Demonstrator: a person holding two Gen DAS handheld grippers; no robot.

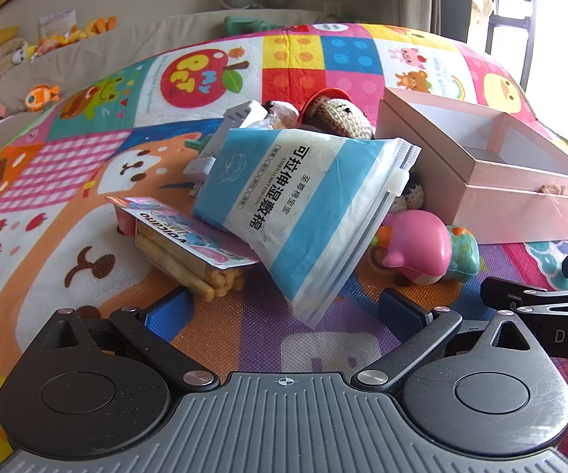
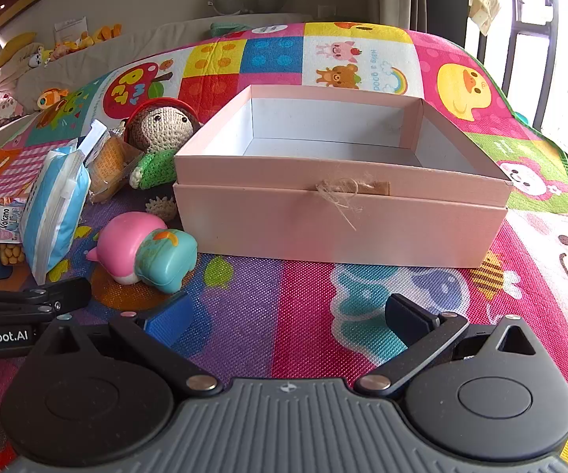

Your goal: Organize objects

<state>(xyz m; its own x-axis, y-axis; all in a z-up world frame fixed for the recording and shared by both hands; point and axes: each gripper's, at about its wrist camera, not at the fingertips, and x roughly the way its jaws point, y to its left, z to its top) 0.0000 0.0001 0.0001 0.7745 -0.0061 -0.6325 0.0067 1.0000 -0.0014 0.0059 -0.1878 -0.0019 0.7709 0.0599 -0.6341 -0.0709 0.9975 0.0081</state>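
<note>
Left wrist view: the left gripper (image 1: 284, 307) spreads its fingers wide and empty, a blue-and-white wipes pouch (image 1: 303, 213) lying just ahead between them on the play mat (image 1: 47, 236). Right wrist view: the right gripper (image 2: 288, 315) is likewise wide and empty, the open pink box (image 2: 339, 220) ahead, apart from its fingers.

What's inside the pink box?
The pink box looks empty: white walls and floor show. Its front wall hides the nearest strip of floor.

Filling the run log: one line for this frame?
stage: pre-grasp | left gripper: open, facing wipes pouch | right gripper: open, facing pink box | box: nothing visible inside | toys: beside box on mat
</note>
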